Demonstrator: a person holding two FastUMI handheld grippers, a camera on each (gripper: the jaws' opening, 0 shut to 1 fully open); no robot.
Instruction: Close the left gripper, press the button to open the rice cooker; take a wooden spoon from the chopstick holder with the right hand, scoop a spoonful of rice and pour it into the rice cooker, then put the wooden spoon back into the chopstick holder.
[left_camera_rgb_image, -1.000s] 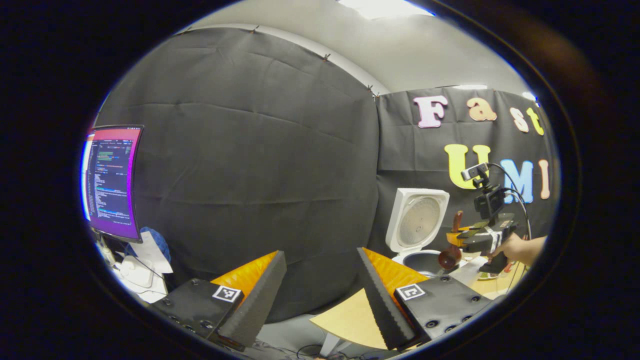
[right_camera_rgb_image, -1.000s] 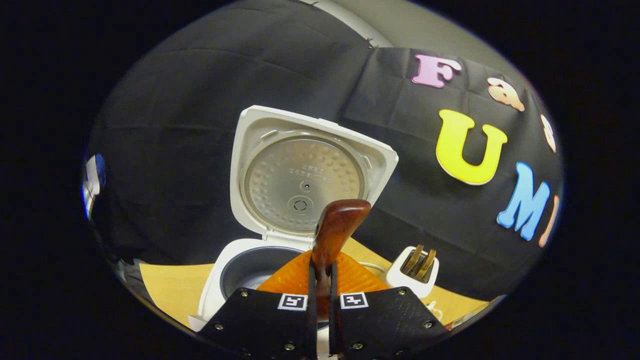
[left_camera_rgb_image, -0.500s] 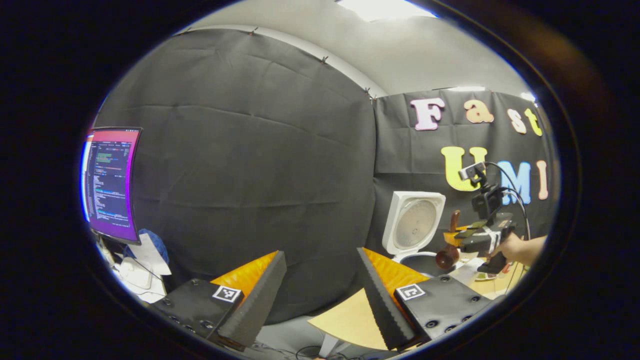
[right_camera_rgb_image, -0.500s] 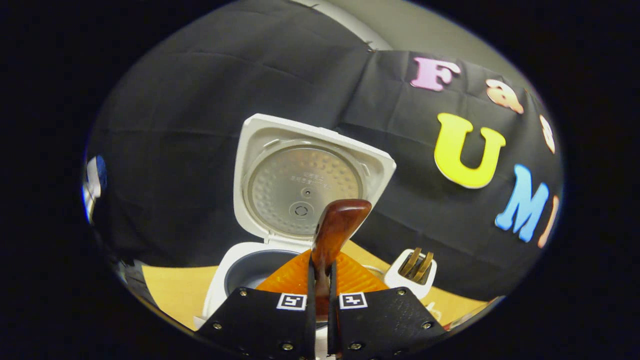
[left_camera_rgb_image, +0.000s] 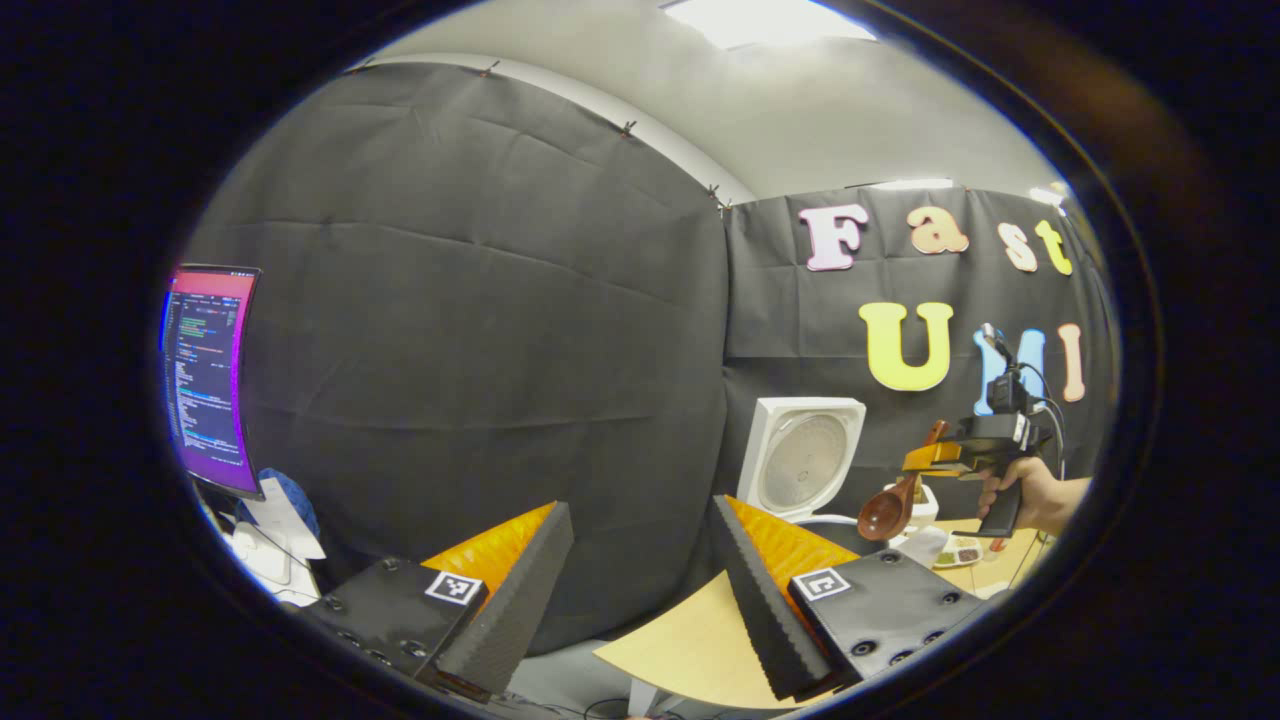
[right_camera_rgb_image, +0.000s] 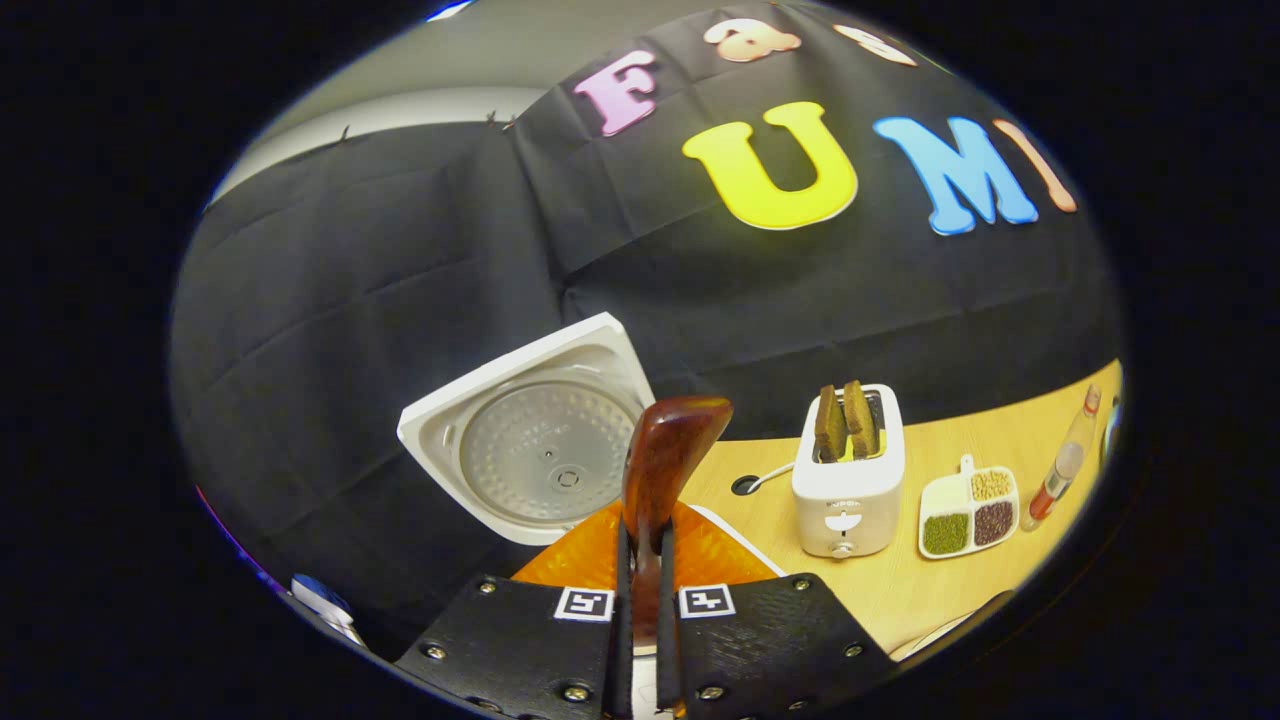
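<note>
My right gripper (right_camera_rgb_image: 641, 590) grips the handle of the reddish-brown wooden spoon (right_camera_rgb_image: 660, 470), held tilted above the light wooden table (right_camera_rgb_image: 960, 590) near the white rice cooker (right_camera_rgb_image: 530, 440) with its lid raised, while my left gripper (left_camera_rgb_image: 640, 580) hangs spread apart, well off to the side.

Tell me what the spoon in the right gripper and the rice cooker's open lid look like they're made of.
The wooden spoon looks like dark reddish wood with a glossy, probably lacquered finish: highlights shine on its handle. The rice cooker lid has a smooth white shell, likely plastic, around a dull grey dimpled inner plate that looks like metal. The right gripper clamps the spoon's handle.
</note>
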